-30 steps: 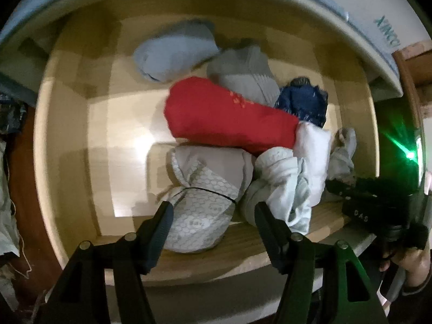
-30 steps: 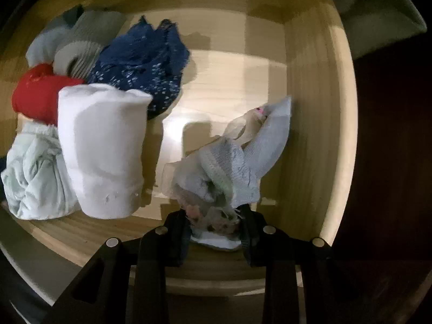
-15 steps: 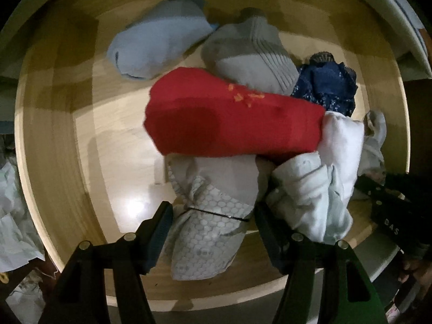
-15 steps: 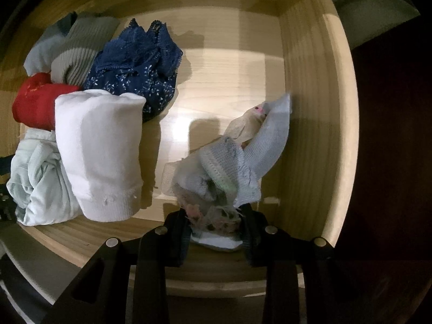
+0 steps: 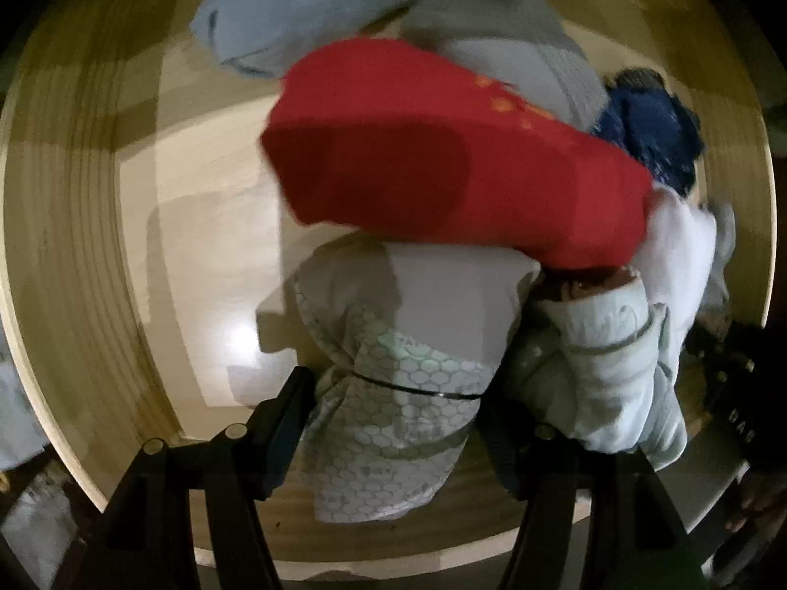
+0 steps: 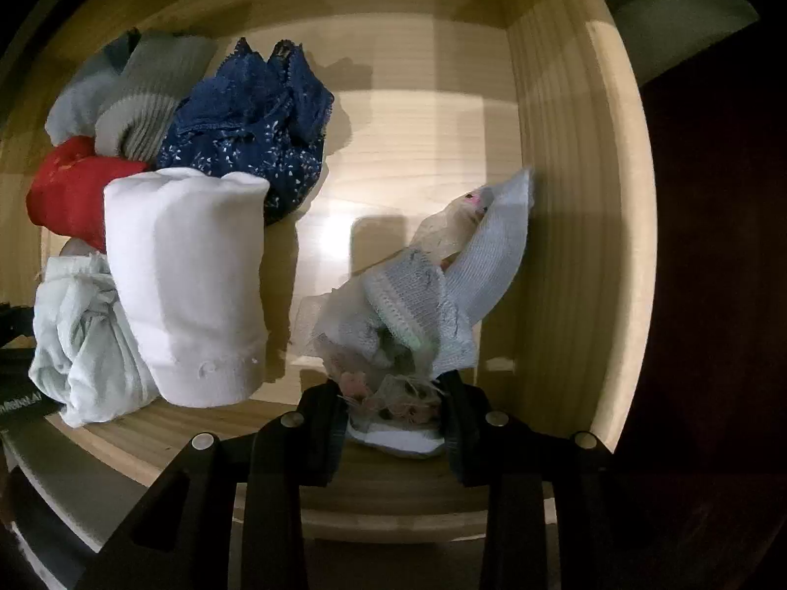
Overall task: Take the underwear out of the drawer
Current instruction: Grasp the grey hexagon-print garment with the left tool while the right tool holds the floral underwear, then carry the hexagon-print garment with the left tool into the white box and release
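Underwear lies bundled in the wooden drawer (image 6: 580, 196); light, limp cloth, it likely wants a pinch on a thick fold. The right gripper (image 6: 393, 408) is clenched on a lacy pale bundle (image 6: 418, 314), while the left gripper (image 5: 393, 408) straddles a honeycomb-print roll (image 5: 393, 423), jaws spread.

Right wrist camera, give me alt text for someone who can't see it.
The right claw is shut on a crumpled pale blue and floral bundle near the front right corner of a wooden drawer. To its left lie a white roll, navy lace underwear, a red piece and a mint piece.
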`<state>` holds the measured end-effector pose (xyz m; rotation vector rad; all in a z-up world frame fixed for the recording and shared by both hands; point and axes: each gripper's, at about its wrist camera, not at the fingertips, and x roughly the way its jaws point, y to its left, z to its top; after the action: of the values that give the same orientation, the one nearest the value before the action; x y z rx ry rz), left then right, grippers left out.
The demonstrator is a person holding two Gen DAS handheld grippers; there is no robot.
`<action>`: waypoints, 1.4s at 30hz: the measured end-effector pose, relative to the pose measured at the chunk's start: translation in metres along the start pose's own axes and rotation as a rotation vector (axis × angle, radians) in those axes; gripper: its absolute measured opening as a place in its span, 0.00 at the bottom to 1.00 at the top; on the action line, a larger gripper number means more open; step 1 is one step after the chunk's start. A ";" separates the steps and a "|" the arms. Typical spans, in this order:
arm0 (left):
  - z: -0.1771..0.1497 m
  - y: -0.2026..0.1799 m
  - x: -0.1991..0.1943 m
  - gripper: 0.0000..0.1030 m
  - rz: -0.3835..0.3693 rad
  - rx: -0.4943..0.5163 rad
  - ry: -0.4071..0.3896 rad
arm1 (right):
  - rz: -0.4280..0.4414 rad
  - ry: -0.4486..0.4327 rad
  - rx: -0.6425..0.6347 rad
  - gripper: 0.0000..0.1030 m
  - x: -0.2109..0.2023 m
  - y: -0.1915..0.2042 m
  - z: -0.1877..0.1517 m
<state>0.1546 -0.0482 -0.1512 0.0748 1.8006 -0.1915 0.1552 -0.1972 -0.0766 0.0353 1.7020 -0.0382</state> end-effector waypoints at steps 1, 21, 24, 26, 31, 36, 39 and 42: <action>0.001 0.002 0.000 0.63 -0.007 -0.008 0.000 | -0.002 0.001 0.000 0.30 -0.001 -0.001 0.000; -0.032 0.011 -0.031 0.48 0.027 0.033 -0.109 | -0.011 0.002 0.013 0.30 0.010 -0.020 0.001; -0.039 0.010 -0.037 0.48 0.025 0.030 -0.128 | -0.012 0.003 0.016 0.30 0.013 -0.020 0.000; -0.049 0.003 -0.045 0.48 0.023 0.029 -0.144 | -0.011 0.003 0.021 0.30 0.013 -0.021 0.000; -0.074 0.005 -0.068 0.48 0.019 0.037 -0.181 | -0.016 0.002 0.028 0.29 0.014 -0.022 -0.001; -0.093 0.005 -0.085 0.48 0.020 0.050 -0.220 | -0.017 0.000 0.032 0.29 0.014 -0.023 -0.001; -0.088 -0.001 -0.103 0.48 0.059 0.068 -0.256 | -0.016 -0.002 0.039 0.28 0.014 -0.024 -0.001; -0.099 -0.003 -0.123 0.48 0.075 0.101 -0.311 | -0.019 -0.002 0.044 0.28 0.015 -0.024 0.000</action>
<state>0.0885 -0.0275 -0.0091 0.1743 1.4755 -0.2271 0.1518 -0.2210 -0.0910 0.0513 1.6994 -0.0900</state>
